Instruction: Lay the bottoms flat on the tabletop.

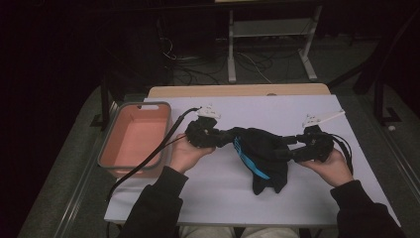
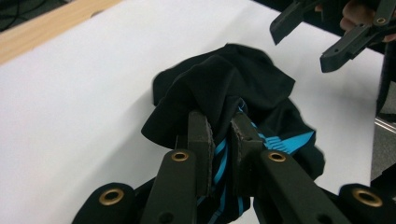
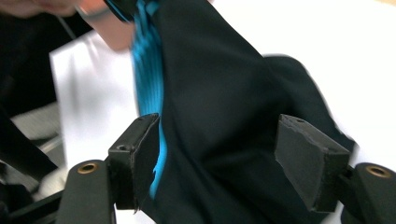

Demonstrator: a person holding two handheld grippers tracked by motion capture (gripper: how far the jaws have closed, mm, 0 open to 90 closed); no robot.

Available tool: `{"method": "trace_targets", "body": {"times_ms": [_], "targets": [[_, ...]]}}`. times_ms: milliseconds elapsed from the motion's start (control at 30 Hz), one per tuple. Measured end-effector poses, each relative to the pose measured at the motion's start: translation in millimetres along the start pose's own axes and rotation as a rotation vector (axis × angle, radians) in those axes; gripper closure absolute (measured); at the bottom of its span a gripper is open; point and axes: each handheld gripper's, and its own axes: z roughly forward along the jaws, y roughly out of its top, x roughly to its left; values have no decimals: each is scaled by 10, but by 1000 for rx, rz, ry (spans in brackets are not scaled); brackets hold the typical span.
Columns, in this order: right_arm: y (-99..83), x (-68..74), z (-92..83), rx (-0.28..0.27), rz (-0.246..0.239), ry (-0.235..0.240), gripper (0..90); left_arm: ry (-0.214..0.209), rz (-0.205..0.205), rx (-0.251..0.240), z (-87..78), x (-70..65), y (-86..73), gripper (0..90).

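A black garment with bright blue stripes (image 1: 262, 154) hangs bunched between my two grippers above the white table cover (image 1: 218, 198). My left gripper (image 1: 224, 137) is shut on one end of it. In the left gripper view the pads pinch the striped cloth (image 2: 224, 84) at my left gripper (image 2: 223, 129). My right gripper (image 1: 289, 148) is at the garment's other end with its jaws apart. In the right gripper view the cloth (image 3: 219, 93) drapes between the spread pads of my right gripper (image 3: 229, 140) without being pressed. The left gripper view shows the right gripper (image 2: 301, 49) open, clear of the cloth.
A pink bin (image 1: 106, 148) with a grey rim stands at the table's left edge, and the left gripper's cable crosses its corner. The wooden table edge (image 1: 237, 90) runs along the back. A metal stand (image 1: 270, 29) and cables lie on the dark floor beyond.
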Motion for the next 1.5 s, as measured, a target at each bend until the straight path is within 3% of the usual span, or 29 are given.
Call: {"method": "trace_targets", "body": {"times_ms": [167,400,533,600,633,733,833,967,1100,1333,1400,1500], "targets": [[50,94,47,-30,-32,25,296,-25,23,15,120,-90,179,811],[117,182,194,-43,-67,40,293,-74,45,20,335,-218,313,811],[126,136,327,-52,-63,-27,274,-82,46,22,419,-234,376,811],[127,103,380,-44,-55,-36,335,-81,51,31,452,-228,408,811],[129,95,395,-41,-50,-51,414,-85,47,28,469,-227,422,810],[140,44,407,-50,-18,-92,561,-89,34,22,523,-206,456,809],[138,-28,368,-56,5,-111,781,-86,35,29,595,-196,500,808],[135,-141,252,-76,41,-126,803,-83,37,-13,638,-208,565,772],[113,-297,121,-83,88,-191,806,-82,8,-55,623,-206,575,658],[-47,-726,-28,-101,221,-222,807,-58,-1,-6,623,-223,469,561],[-90,-807,-50,-103,244,-223,807,-29,10,26,655,-236,418,538],[-141,-885,-73,-100,269,-229,806,-42,-14,32,690,-220,313,535]]}}
